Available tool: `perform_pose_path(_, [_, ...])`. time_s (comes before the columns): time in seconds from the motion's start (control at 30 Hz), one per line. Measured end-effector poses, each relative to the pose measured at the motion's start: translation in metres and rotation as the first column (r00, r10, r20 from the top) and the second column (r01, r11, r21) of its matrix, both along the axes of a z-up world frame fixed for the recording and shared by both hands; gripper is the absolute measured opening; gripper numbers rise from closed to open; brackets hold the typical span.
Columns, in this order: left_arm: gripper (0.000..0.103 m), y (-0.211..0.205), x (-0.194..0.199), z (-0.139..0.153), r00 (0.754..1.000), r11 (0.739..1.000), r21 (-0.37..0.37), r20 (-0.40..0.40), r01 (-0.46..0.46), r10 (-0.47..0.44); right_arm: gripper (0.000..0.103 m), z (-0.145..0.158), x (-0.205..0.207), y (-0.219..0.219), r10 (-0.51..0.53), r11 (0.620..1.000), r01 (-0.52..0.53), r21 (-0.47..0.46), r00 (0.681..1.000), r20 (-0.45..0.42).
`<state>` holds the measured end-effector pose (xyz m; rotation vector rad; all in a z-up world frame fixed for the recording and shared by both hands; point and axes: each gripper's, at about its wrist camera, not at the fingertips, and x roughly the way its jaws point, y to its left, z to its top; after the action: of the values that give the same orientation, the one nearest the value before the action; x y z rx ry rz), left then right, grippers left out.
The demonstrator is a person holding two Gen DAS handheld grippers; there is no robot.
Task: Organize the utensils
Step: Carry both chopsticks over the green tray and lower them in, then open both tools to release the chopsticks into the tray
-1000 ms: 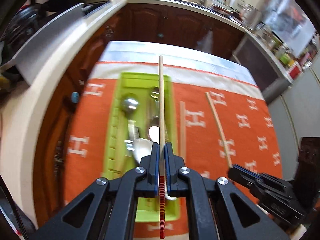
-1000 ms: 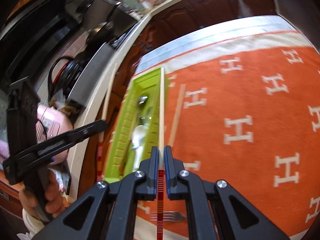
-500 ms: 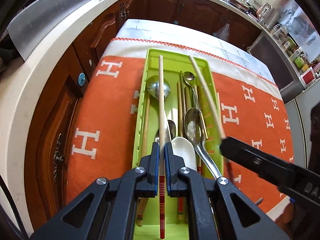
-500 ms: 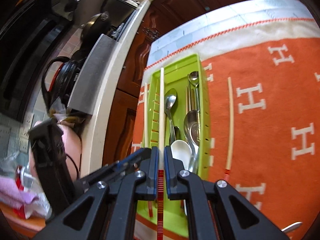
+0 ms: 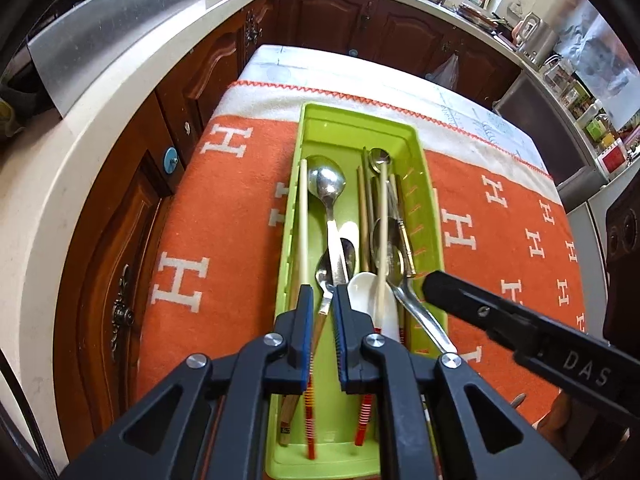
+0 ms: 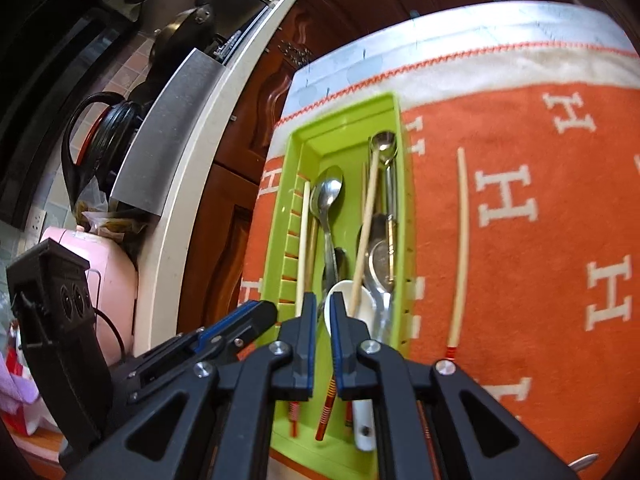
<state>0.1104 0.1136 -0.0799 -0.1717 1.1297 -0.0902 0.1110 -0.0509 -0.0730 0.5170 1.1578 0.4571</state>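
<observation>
A green utensil tray (image 5: 434, 216) (image 6: 280, 216) lies on the orange cloth and holds metal spoons (image 5: 330, 184), a white spoon (image 5: 362, 288) and chopsticks. My left gripper (image 5: 322, 300) is open just above the tray's near end; a red-striped chopstick (image 5: 304, 216) lies along the tray's left side below it. My right gripper (image 6: 322, 308) is open above the tray; another chopstick (image 6: 366, 216) rests slanted across the spoons. One more chopstick (image 6: 462, 240) lies on the cloth right of the tray. The right gripper also shows in the left wrist view (image 5: 430, 288).
The orange cloth (image 5: 224, 248) with white H marks covers the table. A white counter (image 5: 72, 152) with wooden cabinets runs along the left. A fork tip (image 6: 584, 460) shows at the cloth's near right edge. A kettle (image 6: 104, 128) stands on the counter.
Both grippers have opened and let go of their chopsticks, which now lie in the green tray. Both grippers have come closer over the tray.
</observation>
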Motion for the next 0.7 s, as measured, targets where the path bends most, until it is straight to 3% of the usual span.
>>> perform_pose_path(0.5, [0.025,-0.028,-0.026,0.026,0.995,0.999,-0.042,0.097,0.011,-0.007,0.007,0.019,-0.025,-0.052,-0.028,0.995,0.035,-0.090,0.997,0.073])
perform_pose_path(0.6, [0.053,-0.031,-0.030,0.027,0.993,0.999,-0.040,0.115,0.002,0.003,0.007,0.013,-0.027,-0.059,-0.036,0.993,0.043,-0.107,0.997,0.067])
perform_pose_path(0.63, [0.069,-0.032,-0.032,0.027,0.992,0.999,-0.034,0.125,-0.005,0.009,0.007,0.010,-0.028,-0.060,-0.039,0.993,0.046,-0.112,0.997,0.065])
perform_pose_path(0.67, [0.077,-0.033,-0.034,0.029,0.989,0.999,-0.026,0.145,-0.019,0.022,0.007,0.008,-0.028,-0.062,-0.039,0.992,0.047,-0.118,0.997,0.064])
perform_pose_path(0.7, [0.079,-0.033,-0.036,0.029,0.987,0.999,-0.023,0.157,-0.023,0.027,0.007,0.006,-0.029,-0.062,-0.039,0.991,0.047,-0.126,0.997,0.063])
